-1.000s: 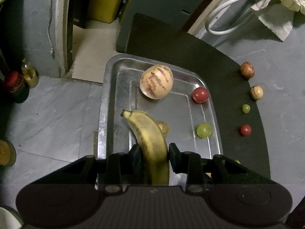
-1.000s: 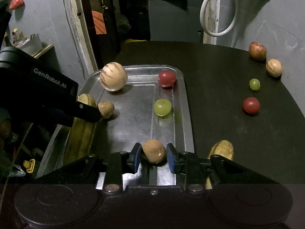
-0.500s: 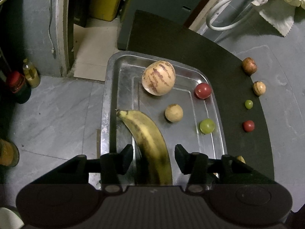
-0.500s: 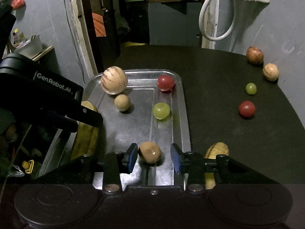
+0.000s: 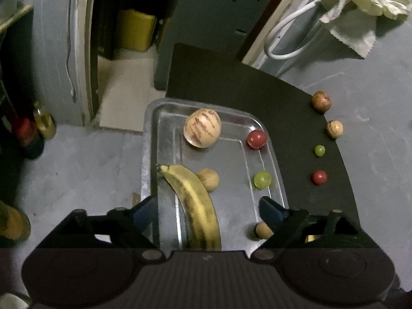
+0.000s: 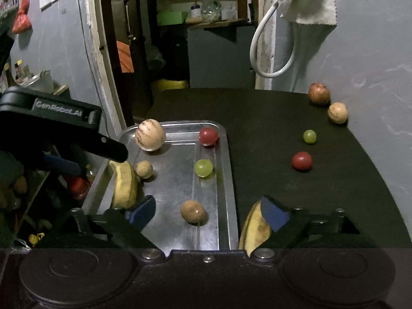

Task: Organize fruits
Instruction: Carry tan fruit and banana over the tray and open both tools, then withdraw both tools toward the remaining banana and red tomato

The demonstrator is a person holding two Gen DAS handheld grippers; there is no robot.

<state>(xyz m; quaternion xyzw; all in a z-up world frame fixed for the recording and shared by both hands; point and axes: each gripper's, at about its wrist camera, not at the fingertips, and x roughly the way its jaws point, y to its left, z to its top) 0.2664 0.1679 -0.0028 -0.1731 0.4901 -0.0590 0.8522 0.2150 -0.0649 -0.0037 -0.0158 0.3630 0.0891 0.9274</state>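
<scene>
A metal tray (image 5: 144, 154) (image 6: 229, 180) on the dark table holds a banana (image 5: 195, 206) (image 6: 123, 185), a striped melon (image 5: 202, 128), a red tomato (image 5: 256, 139), a green grape (image 5: 262, 179) and a small brown fruit (image 5: 209, 179). My left gripper (image 5: 207, 211) hangs over the banana, its jaws opening and clear of the peel. My right gripper (image 6: 208, 212) is opening too. Between its spread fingers a round brown fruit (image 6: 193, 211) rests free on the tray. A second banana (image 6: 255, 229) lies on the table by the right finger.
Along the table's right edge sit a reddish fruit (image 6: 318, 93), a tan fruit (image 6: 337, 112), a green grape (image 6: 309, 136) and a red tomato (image 6: 301, 161). The tray's left side overhangs the floor, where bottles (image 5: 43, 126) stand. A white hose (image 6: 270, 51) hangs on the wall.
Both grippers opened wide and lifted a little. The left let go of the banana and the right let go of the brown fruit. The small brown fruit rolled about beside the banana.
</scene>
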